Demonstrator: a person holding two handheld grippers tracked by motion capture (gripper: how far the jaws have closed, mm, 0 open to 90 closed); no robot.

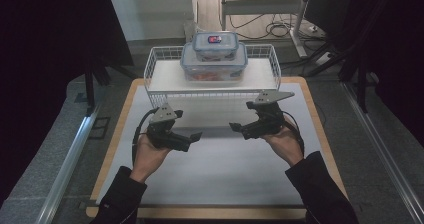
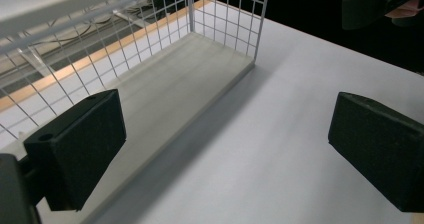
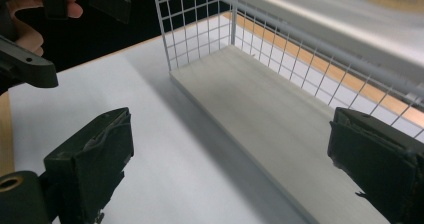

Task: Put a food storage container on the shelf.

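The white table [image 1: 215,154] is evenly and brightly lit from above, while the room around it falls into near darkness. A soft shadow lies in front of the wire rack [image 1: 160,79]. Both gripper views show close jaws slightly blurred, without glare.

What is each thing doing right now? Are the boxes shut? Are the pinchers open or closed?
Small container: lid on, stacked on the big one.
Large container: lid on, sitting on the rack's top shelf.
Wire rack: upright on the table, lower shelf bare.
Left gripper: jaws open, holding nothing, above the mat.
Right gripper: jaws open, holding nothing, above the mat.
White mat: flat on the table.
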